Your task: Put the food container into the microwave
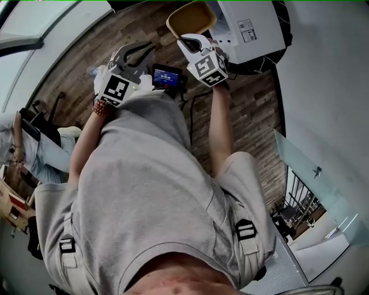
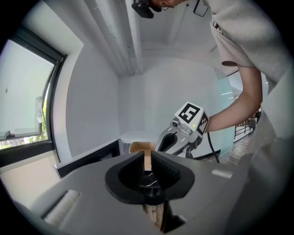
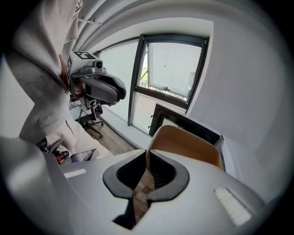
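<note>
A tan food container [image 1: 190,17] hangs in the air in front of the white microwave [image 1: 253,26]. My right gripper [image 1: 189,39] is shut on its near rim. In the right gripper view the container [image 3: 183,144] rises from the jaws, and the microwave [image 3: 183,121] stands just behind it with its dark inside showing. My left gripper [image 1: 151,46] is held to the left of the container, apart from it, jaws together with nothing in them. From the left gripper view the container [image 2: 138,147] and the right gripper [image 2: 177,140] show beyond the jaws.
A small device with a lit screen [image 1: 167,75] hangs at my waist between the grippers. Below is a wood floor [image 1: 242,103]. Large windows [image 3: 170,69] stand behind the microwave. An office chair [image 3: 92,112] and another person [image 1: 23,150] are off to the left.
</note>
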Available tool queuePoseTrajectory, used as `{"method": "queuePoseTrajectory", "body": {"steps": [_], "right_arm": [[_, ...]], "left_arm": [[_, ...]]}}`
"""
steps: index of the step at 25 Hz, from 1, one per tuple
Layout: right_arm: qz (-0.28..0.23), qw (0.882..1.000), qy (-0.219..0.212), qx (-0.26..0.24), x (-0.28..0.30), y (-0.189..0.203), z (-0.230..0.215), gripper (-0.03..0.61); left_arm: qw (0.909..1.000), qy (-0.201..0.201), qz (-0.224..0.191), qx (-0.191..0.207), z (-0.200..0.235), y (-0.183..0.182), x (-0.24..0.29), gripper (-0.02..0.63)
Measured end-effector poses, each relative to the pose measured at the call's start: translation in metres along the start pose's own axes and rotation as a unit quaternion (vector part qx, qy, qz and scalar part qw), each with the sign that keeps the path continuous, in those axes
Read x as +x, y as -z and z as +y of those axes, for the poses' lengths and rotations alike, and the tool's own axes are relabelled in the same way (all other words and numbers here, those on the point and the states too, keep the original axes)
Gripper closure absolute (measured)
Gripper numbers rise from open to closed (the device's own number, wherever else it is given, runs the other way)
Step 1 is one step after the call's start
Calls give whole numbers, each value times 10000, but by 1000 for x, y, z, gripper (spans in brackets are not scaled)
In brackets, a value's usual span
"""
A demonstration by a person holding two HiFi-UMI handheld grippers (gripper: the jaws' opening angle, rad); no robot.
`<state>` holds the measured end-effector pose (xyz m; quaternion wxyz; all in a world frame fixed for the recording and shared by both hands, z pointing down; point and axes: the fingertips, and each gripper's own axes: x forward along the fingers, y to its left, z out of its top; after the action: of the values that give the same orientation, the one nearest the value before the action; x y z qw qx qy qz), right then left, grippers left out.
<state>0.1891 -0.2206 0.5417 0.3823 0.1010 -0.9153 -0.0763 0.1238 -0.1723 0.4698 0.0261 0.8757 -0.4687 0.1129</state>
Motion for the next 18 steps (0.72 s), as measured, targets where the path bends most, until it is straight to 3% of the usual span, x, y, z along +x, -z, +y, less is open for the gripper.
{"method": "queuePoseTrajectory", "body": {"steps": [8,18], "right_arm": [[236,9994,-60,262,36,29,-6,540],[419,9983,88,408,72,50,-16,540]], "left_arm": [[9999,-2,-107,105,21,-2,4,569],[9999,-93,53,74,28,14,-3,569]]}}
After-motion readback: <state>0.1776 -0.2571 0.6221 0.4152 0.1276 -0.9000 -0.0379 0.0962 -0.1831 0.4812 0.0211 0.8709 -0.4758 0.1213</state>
